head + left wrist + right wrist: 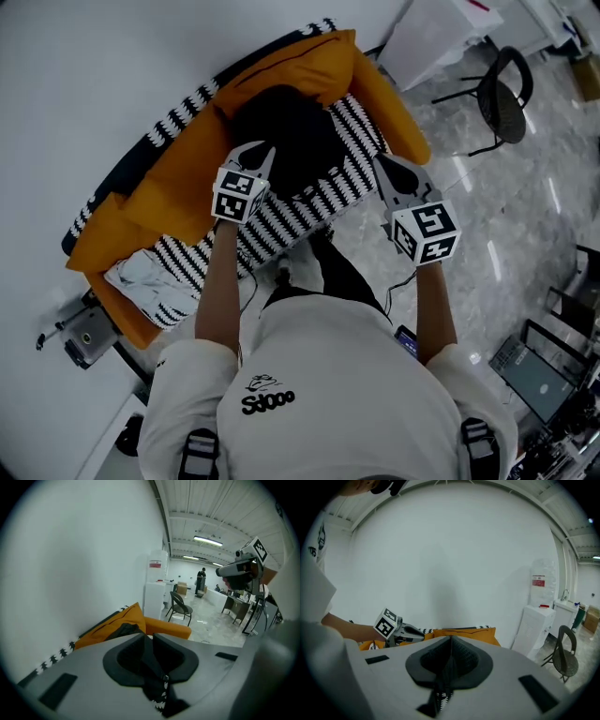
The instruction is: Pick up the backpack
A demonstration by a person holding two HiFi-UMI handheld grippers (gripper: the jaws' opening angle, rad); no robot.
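A black backpack [284, 141] lies on the striped blanket [309, 202] of an orange sofa [178, 192], against its back cushion. My left gripper [265, 149] hovers at the backpack's left edge, jaws together with nothing between them. My right gripper [380, 161] hangs just right of the backpack, over the blanket's edge, and its jaws also meet with nothing held. In the left gripper view the backpack [123, 630] shows dark just beyond the shut left gripper [149, 637]. The right gripper view has the right gripper [451, 639] shut and hiding the backpack.
A white crumpled cloth [141, 275] lies at the sofa's near-left end. A grey device [86, 330] stands on the floor beside it. A black chair [503, 92] and a white cabinet [436, 37] stand beyond the sofa's right arm. A white wall runs behind the sofa.
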